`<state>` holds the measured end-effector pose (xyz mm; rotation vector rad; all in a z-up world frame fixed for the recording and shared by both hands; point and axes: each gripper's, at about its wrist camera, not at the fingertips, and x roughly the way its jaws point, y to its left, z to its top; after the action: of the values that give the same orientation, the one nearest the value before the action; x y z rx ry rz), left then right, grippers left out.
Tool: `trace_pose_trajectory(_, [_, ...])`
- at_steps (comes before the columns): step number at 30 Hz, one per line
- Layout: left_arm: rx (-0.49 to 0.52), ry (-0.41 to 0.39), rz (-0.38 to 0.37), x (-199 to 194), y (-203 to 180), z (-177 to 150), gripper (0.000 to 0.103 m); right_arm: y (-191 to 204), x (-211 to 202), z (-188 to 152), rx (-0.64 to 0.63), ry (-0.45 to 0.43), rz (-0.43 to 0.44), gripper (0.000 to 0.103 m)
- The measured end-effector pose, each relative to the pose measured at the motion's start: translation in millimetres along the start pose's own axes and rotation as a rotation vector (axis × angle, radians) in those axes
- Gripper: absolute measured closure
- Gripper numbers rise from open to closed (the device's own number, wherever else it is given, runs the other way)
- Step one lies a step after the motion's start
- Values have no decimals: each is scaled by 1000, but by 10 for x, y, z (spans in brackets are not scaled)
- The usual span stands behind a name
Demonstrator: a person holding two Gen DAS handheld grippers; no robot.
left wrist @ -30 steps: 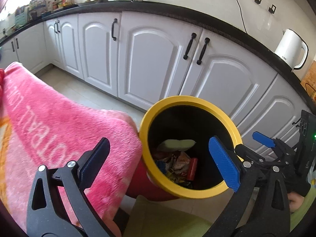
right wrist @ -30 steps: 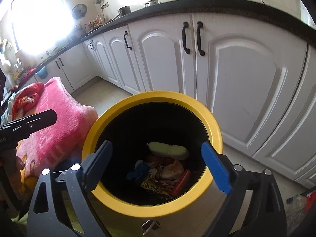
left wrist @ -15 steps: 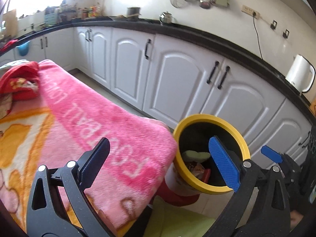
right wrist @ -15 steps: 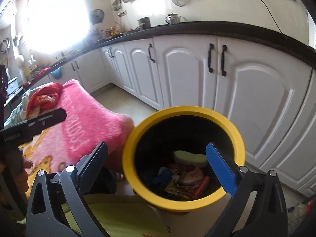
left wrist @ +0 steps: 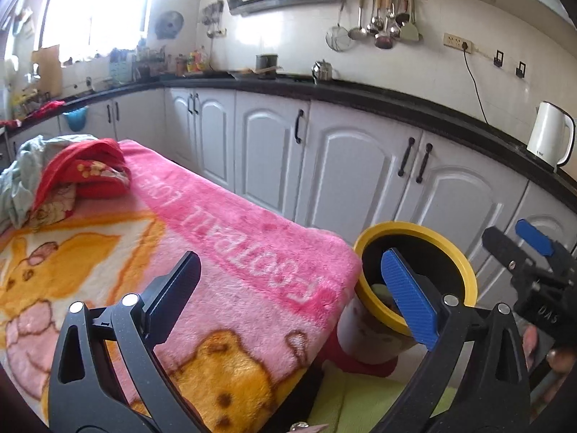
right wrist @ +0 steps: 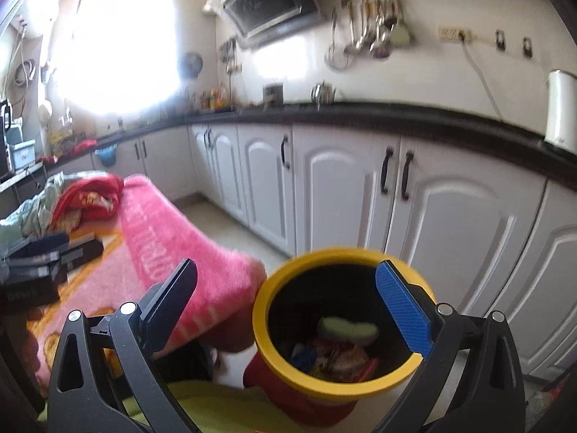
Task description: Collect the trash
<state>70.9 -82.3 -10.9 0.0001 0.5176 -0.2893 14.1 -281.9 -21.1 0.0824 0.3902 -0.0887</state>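
Note:
A yellow-rimmed trash bin [right wrist: 335, 388] stands on the floor by the table corner; it also shows in the left wrist view [left wrist: 465, 270]. Inside lie a pale green piece [right wrist: 348, 328], wrappers and other scraps. My right gripper [right wrist: 288, 310] is open and empty, above and in front of the bin. My left gripper [left wrist: 292, 294] is open and empty over the pink blanket [left wrist: 216, 252] on the table. The right gripper also shows at the right edge of the left wrist view [left wrist: 519, 249].
White cabinets [left wrist: 353, 173] under a black counter [left wrist: 396, 104] run behind the bin. A white kettle [left wrist: 550, 139] stands on the counter. Red and pale clothes [left wrist: 79, 173] lie heaped at the blanket's far end. A yellow-green cloth [right wrist: 223, 411] lies below the grippers.
Both grippers have pulled back and up from the bin. The left one swung left over the pink blanket; the bin now looks smaller and lower right in both views.

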Motion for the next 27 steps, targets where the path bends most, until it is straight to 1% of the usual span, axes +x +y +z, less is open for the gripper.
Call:
trace_pose_trajectory(2, [-10,-33,14,-80,38,-8,11,26,-66,10,-1,-36,-5,6])
trace_pose_trajectory(6, [-28,-85,42,-208,113,22,11,100,-193,30,-10,-99,13,6])
trace_pose_trajectory(13, [-46,-132,76,-381,210,-16,11,278,-377,24,-63,-193,31,6])
trace_pose_trajectory(16, [-54,-153,94,-421,229,-35,11,359,-417,-7,-89,-204,50,6])
trace_pose_trajectory(19, [-59,-162,87,-429,244,-53,11,432,-412,-63,-115,-208,88,6])
trace_pose_trajectory(21, [-54,-160,87,-423,243,-61,11,471,-379,-78,-131,-195,95,6])
trace_pose_trajectory(27, [-59,-150,83,-400,260,-76,11,445,-310,-53,-109,-169,101,6])
